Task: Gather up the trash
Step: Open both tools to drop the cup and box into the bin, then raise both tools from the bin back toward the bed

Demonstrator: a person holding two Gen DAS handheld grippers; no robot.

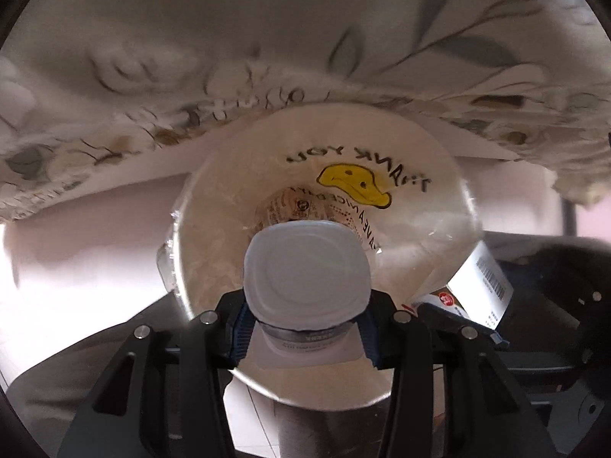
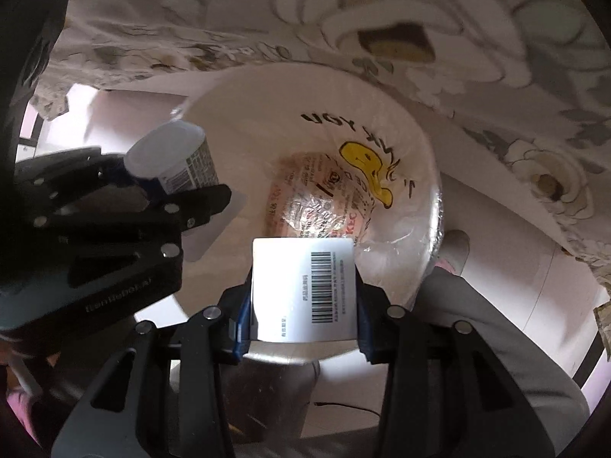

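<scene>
A round bin [image 1: 450,198] lined with a white plastic bag printed with a yellow duck [image 1: 355,187] stands below me, crumpled wrapper trash [image 2: 317,202] at its bottom. My left gripper [image 1: 305,328] is shut on a white plastic cup [image 1: 307,271], bottom towards the camera, over the bin's mouth. My right gripper [image 2: 303,320] is shut on a white carton with a barcode [image 2: 305,290], also above the bin [image 2: 427,175]. The left gripper [image 2: 114,206] with its cup [image 2: 172,160] shows at left in the right wrist view; the carton [image 1: 477,286] shows at right in the left wrist view.
A floral tablecloth [image 1: 267,38] hangs over a table edge just beyond the bin. Pale floor [image 1: 95,229] surrounds the bin. A person's grey trouser leg [image 2: 496,324] and foot stand close at the bin's right side.
</scene>
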